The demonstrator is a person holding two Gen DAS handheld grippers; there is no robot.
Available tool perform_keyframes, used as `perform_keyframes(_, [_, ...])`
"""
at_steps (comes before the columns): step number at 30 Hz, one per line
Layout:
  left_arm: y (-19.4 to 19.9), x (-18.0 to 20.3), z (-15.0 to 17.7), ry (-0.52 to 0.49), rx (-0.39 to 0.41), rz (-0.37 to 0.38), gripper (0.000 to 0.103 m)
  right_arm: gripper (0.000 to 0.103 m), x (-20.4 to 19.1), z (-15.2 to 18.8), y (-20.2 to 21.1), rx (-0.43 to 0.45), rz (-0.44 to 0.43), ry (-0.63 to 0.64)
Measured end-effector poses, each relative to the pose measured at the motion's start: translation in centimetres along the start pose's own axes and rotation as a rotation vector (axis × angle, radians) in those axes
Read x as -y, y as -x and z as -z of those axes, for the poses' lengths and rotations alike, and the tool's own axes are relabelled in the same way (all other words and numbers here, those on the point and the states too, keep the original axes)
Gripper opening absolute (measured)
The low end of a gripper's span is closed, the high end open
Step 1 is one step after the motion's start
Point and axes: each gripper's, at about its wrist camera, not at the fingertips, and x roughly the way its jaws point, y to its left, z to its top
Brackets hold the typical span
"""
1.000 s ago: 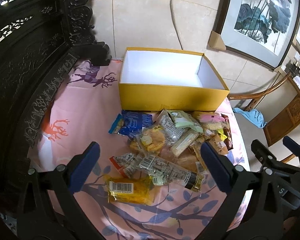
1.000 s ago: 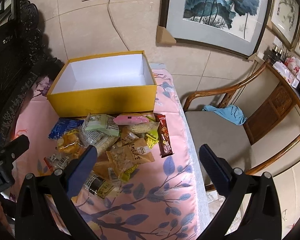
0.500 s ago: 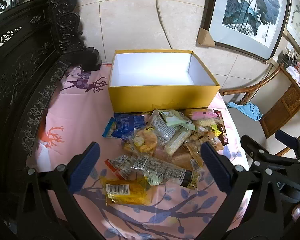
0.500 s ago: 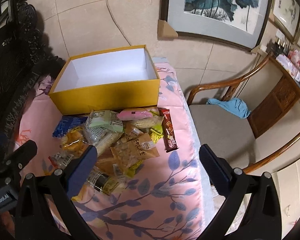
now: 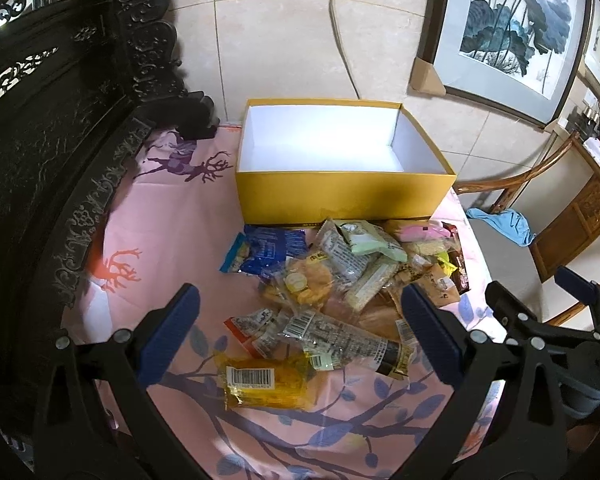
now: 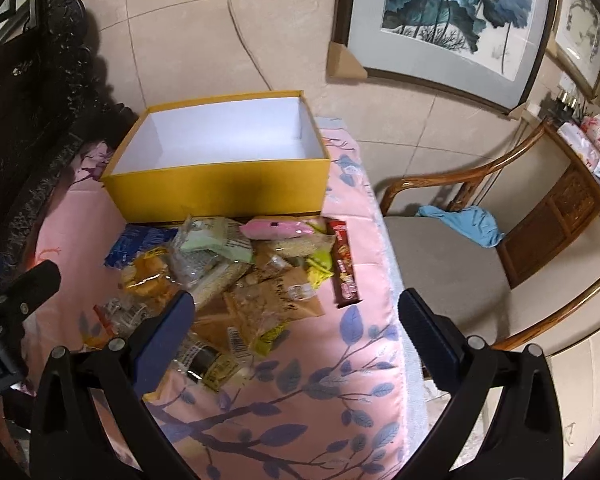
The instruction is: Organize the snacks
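Both tongs have edged forward toward the snack pile (image 5: 340,292) on the desk (image 5: 160,216). Left tongs (image 5: 300,336) and right tongs (image 6: 294,332) gape wide, empty. Yellow box (image 5: 340,196) sits empty behind; next likely comes grasping a packet.

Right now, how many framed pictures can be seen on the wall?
2: one large lotus painting right of the power cable, one smaller frame further right. Others may be hidden.

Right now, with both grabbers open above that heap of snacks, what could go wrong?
The packets overlap, so closing the left gripper on the pile may catch two wrappers at once. The red chocolate bar lies close to the tablecloth's edge; a nudge from the right gripper could knock it off, away from the yellow box.
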Motion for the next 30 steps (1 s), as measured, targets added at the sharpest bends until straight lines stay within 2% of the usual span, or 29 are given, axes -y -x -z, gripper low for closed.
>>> perform_keyframes(11, [-0.1,-0.1,0.0,-0.007,0.004,0.012,0.101,0.102,0.8,0.0,0.1,-0.004,0.001,-0.031])
perform_keyframes(25, [-0.5,-1.0,-0.2,-0.004,0.000,0.004,0.101,0.102,-0.1,0.0,0.0,0.010,-0.022,0.028])
perform_keyframes(27, [-0.4,-1.6,0.3,-0.011,0.016,0.015,0.101,0.102,-0.8,0.4,-0.2,0.073,-0.097,0.085])
perform_keyframes(28, [-0.4,-2.2,0.8,-0.017,0.022,0.017,0.101,0.102,-1.7,0.9,-0.9,0.103,-0.170,0.176])
perform_keyframes(29, [-0.3,-3.1,1.8,-0.032,0.031,0.010,0.101,0.102,-3.0,1.7,-2.5,0.066,-0.295,0.311])
perform_keyframes(30, [-0.2,-3.8,2.8,-0.042,0.043,-0.006,0.101,0.102,-4.5,2.7,-4.1,-0.018,-0.356,0.441])
